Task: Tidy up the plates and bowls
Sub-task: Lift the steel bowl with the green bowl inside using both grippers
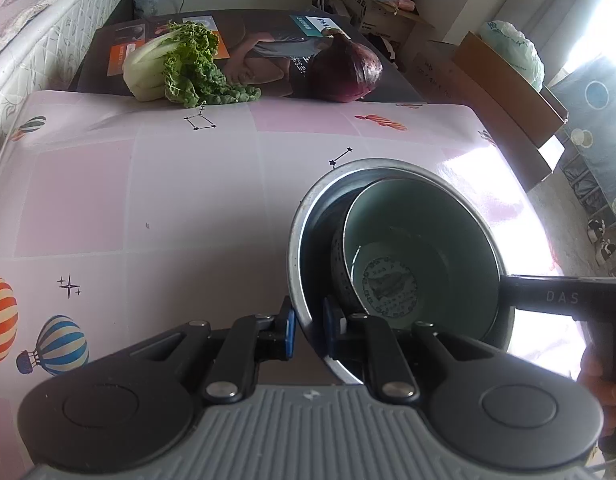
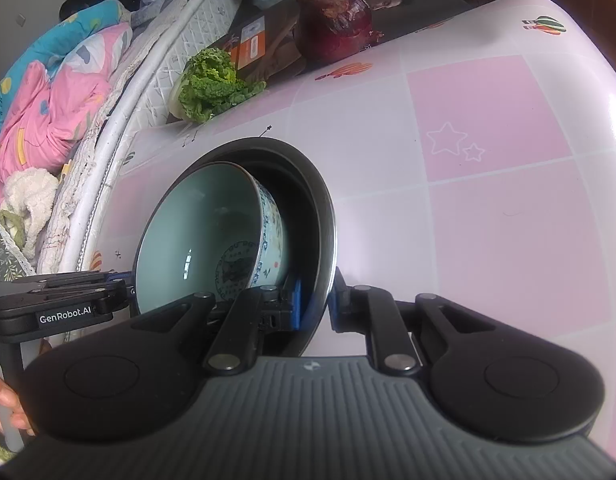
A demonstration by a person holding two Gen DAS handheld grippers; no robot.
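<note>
A metal bowl [image 1: 304, 216] with a dark inside holds a pale green ceramic bowl [image 1: 423, 232] with a blue pattern, which leans tilted inside it. My left gripper [image 1: 309, 330] is shut on the metal bowl's near rim, one finger inside and one outside. My right gripper [image 2: 316, 304] is shut on the opposite rim of the metal bowl [image 2: 319, 216]. The ceramic bowl [image 2: 200, 224] shows tilted in the right wrist view too. The right gripper's body [image 1: 563, 292] reaches the rim from the right in the left wrist view. Both bowls sit over the pink tablecloth.
The table [image 1: 148, 200] has a pink checked cloth with balloon prints. At its far edge lie a leafy cabbage [image 1: 176, 64] and a purple cabbage [image 1: 343, 68] on a dark printed box [image 1: 264, 36]. A bed [image 2: 68, 92] runs along the left; cardboard boxes [image 1: 503, 76] stand right.
</note>
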